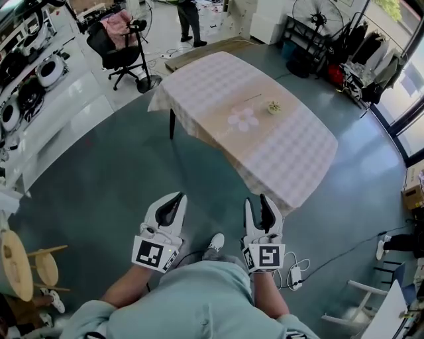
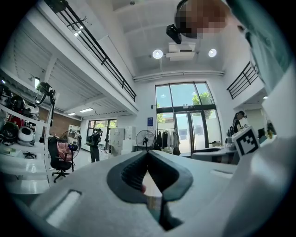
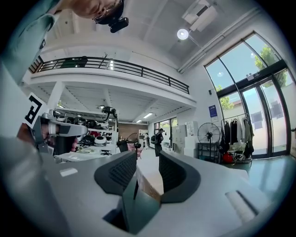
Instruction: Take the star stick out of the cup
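The table, under a checked cloth, stands well ahead of me across the green floor. On it sits a small cup with something pale yellow-green in it, too small to make out. Beside the cup lies a white flower-shaped mat, and a thin stick-like line shows just behind them. Both grippers are held level low in the head view, far short of the table. My left gripper has its tips touching and holds nothing. My right gripper stands open and empty.
A black office chair stands left of the table, with white shelves of gear along the left wall. A fan and a clothes rack stand at the far right. A person stands beyond the table. A power strip lies on the floor.
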### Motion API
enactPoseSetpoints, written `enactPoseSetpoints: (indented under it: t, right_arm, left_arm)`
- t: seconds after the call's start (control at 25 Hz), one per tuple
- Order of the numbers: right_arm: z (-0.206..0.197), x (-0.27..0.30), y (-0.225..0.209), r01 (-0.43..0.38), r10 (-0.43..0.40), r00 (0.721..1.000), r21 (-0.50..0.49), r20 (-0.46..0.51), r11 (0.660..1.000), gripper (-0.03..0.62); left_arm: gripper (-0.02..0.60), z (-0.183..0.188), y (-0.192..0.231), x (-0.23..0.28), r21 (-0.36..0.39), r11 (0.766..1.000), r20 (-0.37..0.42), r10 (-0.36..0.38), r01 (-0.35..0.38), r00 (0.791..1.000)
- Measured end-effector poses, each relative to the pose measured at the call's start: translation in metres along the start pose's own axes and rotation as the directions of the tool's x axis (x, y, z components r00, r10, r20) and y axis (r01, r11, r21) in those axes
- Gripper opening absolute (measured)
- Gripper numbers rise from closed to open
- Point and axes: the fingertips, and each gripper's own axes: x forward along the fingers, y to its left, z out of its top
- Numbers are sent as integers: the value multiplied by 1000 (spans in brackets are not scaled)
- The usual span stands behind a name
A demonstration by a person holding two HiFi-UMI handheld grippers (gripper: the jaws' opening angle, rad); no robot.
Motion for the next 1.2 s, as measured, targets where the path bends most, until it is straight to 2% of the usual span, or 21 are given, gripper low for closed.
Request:
enactPoseSetpoints:
  t: [0.2, 0.64, 1.2]
  right_arm:
    - [-3, 19, -22, -15, 15, 1000, 3, -14, 1000, 124]
    - [-3, 65, -72, -32, 32, 999, 11, 16, 999, 123]
    - [-12, 82, -107, -34, 34, 999, 21, 3, 999, 123]
  left_arm:
    - [3, -1, 1, 33, -4, 1000, -4, 19, -19, 1000]
    - [3, 4, -3, 101, 34, 999, 8, 25, -25, 1000]
    - [3, -3, -23, 135, 31, 1000, -16, 6, -5, 1000]
